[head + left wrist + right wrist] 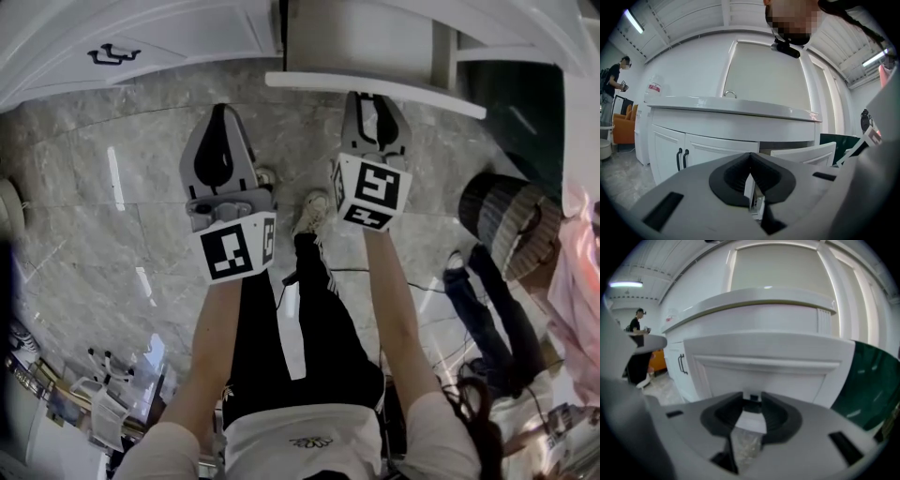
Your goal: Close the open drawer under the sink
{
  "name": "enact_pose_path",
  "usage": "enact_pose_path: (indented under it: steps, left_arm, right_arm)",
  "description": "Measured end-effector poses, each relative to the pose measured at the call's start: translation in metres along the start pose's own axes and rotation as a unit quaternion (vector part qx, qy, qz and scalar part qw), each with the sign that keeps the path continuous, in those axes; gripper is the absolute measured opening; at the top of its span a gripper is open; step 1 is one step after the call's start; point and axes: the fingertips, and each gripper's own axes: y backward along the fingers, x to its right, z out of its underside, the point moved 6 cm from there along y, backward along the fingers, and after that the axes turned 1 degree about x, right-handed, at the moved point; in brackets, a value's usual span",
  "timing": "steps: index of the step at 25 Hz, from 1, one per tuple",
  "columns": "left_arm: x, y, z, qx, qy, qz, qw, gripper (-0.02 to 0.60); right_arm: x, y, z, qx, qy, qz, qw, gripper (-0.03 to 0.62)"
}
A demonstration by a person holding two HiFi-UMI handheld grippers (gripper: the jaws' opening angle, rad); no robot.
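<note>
The right gripper (375, 101) (751, 401) had its jaws drawn to a narrow gap on the dark handle (751, 404) at the middle of the drawer (422, 94) (768, 371) front. The drawer stood pulled out from the white cabinet (665, 145) under the sink counter (726, 107), its front well clear of the cabinet face. The left gripper (222, 112) (750, 159) hung beside it over the marble floor (103, 244), jaws together and empty, short of the cabinet. From that gripper's view the drawer sat to the right of a pair of doors with black pulls (682, 159), near the cabinet's right end, and a faucet (730, 94) rose above the counter's back edge. A second person (611, 79) stood far off beyond the cabinet's left end.
</note>
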Motion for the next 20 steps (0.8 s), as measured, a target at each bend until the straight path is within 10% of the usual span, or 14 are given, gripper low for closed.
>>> enact_pose_path:
  steps: [20]
  left_arm:
    - [-0.003,-0.01,0.009,-0.008,-0.014,0.003,0.9999,0.021]
  right_arm:
    - [0.004,-0.024,-0.007,-0.011,0.007,0.015,1.0,0.143]
